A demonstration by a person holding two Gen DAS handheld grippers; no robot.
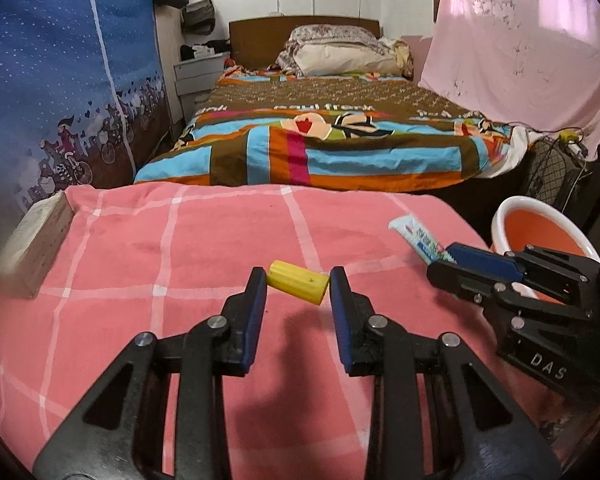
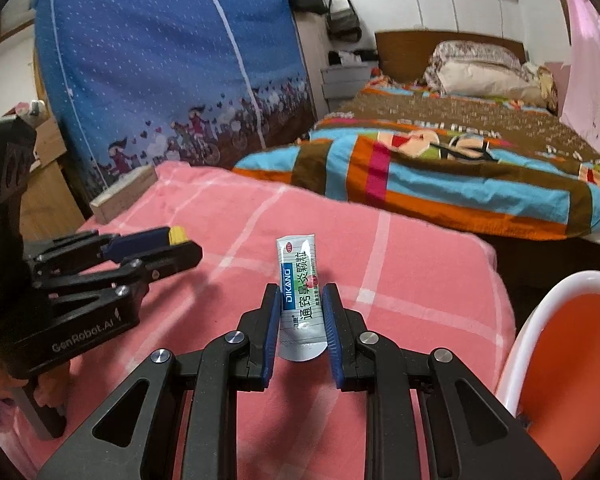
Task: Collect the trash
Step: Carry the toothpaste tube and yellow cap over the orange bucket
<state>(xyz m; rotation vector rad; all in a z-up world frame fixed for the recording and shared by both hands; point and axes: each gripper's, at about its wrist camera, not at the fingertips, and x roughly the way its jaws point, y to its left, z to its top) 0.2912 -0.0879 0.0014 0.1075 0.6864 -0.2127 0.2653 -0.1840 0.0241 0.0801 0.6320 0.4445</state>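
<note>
A yellow ridged cylinder is clamped by its ends in my left gripper, just above the pink checked cloth; its shadow falls below it. From the right wrist view only the yellow cylinder's tip shows in the left gripper. My right gripper is shut on a white and green sachet with printed text, which stands up between the pads. In the left wrist view the sachet sticks out of the right gripper beside a bin.
A white bin with an orange inside stands at the right edge of the pink surface, also seen as the bin. A wooden block lies at the far left corner. A bed with a striped quilt is behind.
</note>
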